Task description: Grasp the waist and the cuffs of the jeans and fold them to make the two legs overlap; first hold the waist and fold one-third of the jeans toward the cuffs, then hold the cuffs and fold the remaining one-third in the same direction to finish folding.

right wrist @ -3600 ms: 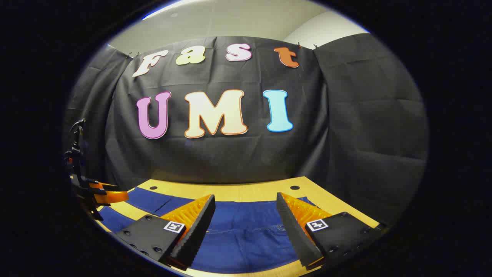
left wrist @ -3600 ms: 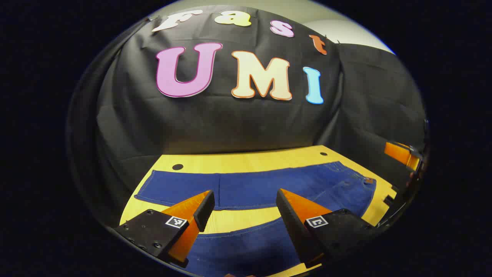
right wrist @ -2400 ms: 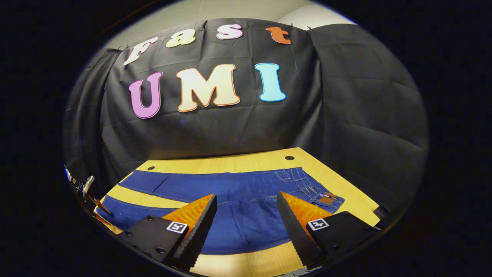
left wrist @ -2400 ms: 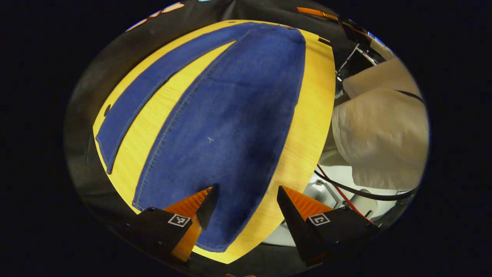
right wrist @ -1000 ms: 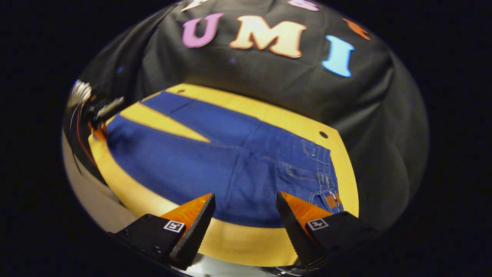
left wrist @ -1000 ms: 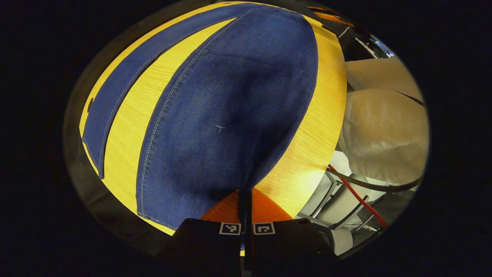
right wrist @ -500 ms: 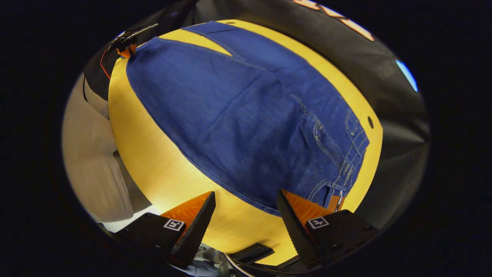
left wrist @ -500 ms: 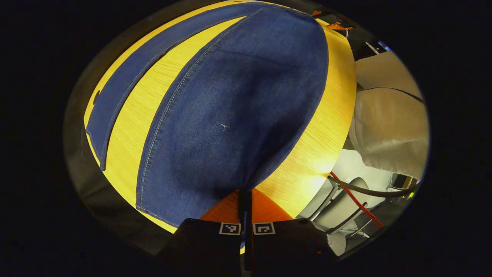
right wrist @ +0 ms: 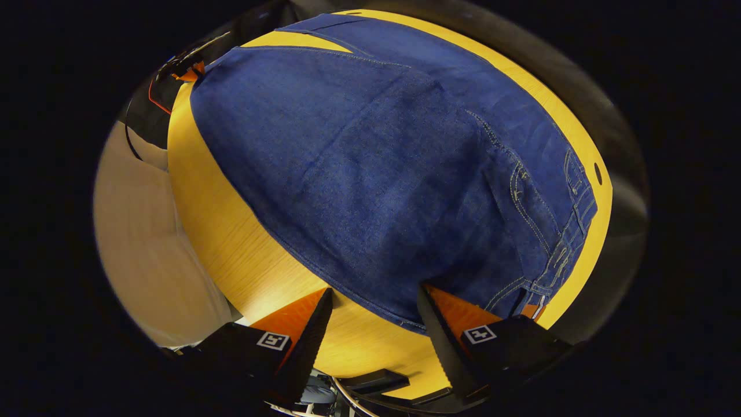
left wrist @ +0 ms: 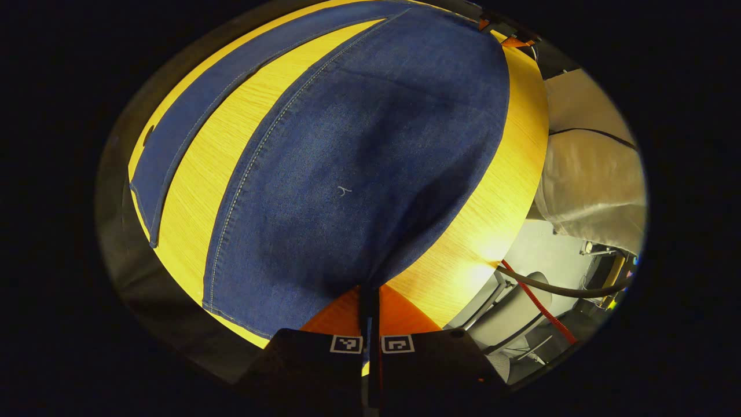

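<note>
I have the jeans [left wrist: 353, 150] spread flat on the yellow wooden table [left wrist: 486, 214], and I place everything else from them. In the left gripper view, my left gripper [left wrist: 369, 298] sits at the cuff end of the nearer leg, at the corner closest to the table's edge; its two orange fingers [left wrist: 336, 315] are pressed together with the denim hem caught between them, so the jaws are closed on the jeans. The cloth rises slightly into that pinch. The farther leg [left wrist: 191, 121] lies apart from the nearer one, with a wedge of bare table between them that widens toward the cuffs. Beyond the near side of the jeans, past the table edge, I see a person's pale trouser leg [left wrist: 590, 174], a black cable and a red cable [left wrist: 535, 301]. In the right gripper view, my right gripper [right wrist: 373, 315] stands at the waist end, its jaws wide apart and holding nothing: the right-hand finger [right wrist: 448, 324] reaches the near hem by the waistband [right wrist: 564, 249] corner, and the left-hand one lies over bare table just beside the jeans. At the far cuff end I can make out the left gripper [right wrist: 184, 68] on the hem.
</note>
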`<state>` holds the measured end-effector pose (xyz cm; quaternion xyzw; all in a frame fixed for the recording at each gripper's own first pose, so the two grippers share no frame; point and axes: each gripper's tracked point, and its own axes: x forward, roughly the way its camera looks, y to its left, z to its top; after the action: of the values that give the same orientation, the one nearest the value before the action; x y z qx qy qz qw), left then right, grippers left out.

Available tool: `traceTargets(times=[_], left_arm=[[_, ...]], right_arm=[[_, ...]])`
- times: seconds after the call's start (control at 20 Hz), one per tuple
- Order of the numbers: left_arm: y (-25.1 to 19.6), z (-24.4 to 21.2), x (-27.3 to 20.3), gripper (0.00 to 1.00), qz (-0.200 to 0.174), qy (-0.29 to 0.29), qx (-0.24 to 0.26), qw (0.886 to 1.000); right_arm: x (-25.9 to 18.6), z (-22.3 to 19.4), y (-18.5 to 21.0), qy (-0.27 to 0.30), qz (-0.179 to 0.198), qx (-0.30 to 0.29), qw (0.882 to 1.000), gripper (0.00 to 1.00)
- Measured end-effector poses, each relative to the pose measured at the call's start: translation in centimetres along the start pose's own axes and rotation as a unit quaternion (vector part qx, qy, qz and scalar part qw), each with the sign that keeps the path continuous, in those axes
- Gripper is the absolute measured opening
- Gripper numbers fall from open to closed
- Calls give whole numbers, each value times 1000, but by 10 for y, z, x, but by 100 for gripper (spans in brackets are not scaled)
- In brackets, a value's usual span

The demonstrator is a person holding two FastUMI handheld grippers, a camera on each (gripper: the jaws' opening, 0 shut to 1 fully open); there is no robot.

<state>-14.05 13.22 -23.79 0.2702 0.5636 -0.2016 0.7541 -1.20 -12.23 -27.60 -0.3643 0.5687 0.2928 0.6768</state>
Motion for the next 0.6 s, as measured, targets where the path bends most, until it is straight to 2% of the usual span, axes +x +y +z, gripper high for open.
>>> traceTargets(times=[0.05, 0.1, 0.25, 0.35, 0.45, 0.5, 0.55, 0.6], left_arm=[[-1, 0, 0, 0, -2, 1, -5, 1000], [-2, 0, -1, 0, -5, 4, -11, 1000], [-3, 0, -1, 0, -20, 13, -24, 999], [0, -1, -2, 0, -38, 14, -32, 999], [0, -2, -3, 0, -60, 21, -43, 997], [0, -2, -4, 0, -70, 25, -51, 996], [2, -3, -6, 0, -73, 36, -52, 995], [5, -3, -8, 0, -67, 42, -43, 996]], right_arm=[[2, -1, 0, 0, 1, 0, 1000, 87], [-1, 1, -2, -2, 1, -2, 1000, 89], [0, 2, -17, -4, -2, -15, 1000, 68], [1, 9, -33, -10, -9, -14, 1000, 40], [0, 7, -30, -9, -16, 19, 1000, 12], [0, 7, -35, -10, -17, 36, 999, 12], [-2, 6, -33, -11, -19, 46, 999, 3], [-7, 9, -32, -16, -23, 60, 998, 3]])
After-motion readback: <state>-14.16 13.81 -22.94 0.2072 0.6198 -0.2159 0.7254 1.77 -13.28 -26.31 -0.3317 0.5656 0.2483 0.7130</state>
